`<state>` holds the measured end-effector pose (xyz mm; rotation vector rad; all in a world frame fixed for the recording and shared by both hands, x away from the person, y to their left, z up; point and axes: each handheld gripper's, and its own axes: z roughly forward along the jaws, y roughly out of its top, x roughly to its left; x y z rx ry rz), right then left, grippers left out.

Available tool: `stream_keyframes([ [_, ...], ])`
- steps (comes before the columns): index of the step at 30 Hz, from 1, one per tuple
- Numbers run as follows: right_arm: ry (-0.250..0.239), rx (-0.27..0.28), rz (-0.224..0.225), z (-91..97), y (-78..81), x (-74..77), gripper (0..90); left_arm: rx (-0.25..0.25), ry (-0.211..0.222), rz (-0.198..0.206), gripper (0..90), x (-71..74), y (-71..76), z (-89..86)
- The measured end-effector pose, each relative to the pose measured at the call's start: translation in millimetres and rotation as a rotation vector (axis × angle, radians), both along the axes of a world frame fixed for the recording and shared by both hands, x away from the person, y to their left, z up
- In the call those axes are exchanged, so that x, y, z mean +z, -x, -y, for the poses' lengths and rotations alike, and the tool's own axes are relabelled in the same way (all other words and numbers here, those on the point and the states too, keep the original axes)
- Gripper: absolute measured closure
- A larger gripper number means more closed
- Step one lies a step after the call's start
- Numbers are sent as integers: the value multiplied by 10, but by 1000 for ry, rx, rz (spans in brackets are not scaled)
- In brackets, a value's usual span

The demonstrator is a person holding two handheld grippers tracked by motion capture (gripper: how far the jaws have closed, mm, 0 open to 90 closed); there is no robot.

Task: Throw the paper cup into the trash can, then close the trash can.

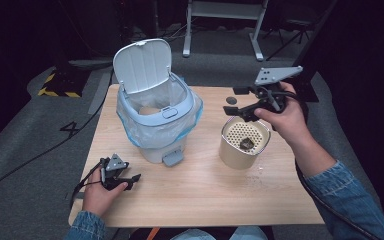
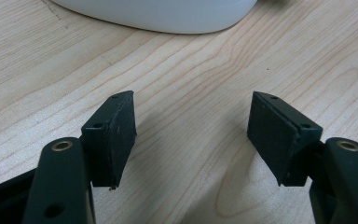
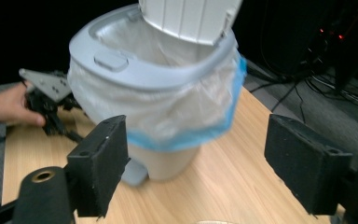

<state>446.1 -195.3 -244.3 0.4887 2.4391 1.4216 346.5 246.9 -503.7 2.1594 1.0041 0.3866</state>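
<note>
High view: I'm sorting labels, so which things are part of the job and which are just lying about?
In the job:
- bin, lid up
- beige cup with scraps
- right tongs, open above the cup

Lying about:
- dark disc on the table
- left tongs, open, idle

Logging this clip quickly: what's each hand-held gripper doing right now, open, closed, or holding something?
Left hand-held gripper: open, nothing between its jaws, low over the table.
Right hand-held gripper: open, holding nothing, above the beige container.
</note>
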Motion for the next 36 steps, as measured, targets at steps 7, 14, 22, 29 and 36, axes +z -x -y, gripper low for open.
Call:
stream_keyframes([
  [7,6,-55,-5,419,175,-104,265,6,-8,7,331,1,3,-3],
  [14,-3,-94,-35,853,347,-376,260,13,-5,4,339,3,1,-15],
  [22,-6,-129,-72,1206,468,-743,256,15,-9,8,337,2,-8,-16],
  [29,13,-161,-86,1398,622,-1167,249,17,-4,-2,331,0,7,-15],
  [36,56,-201,-128,1549,686,-1744,241,25,-63,4,326,73,9,11],
])
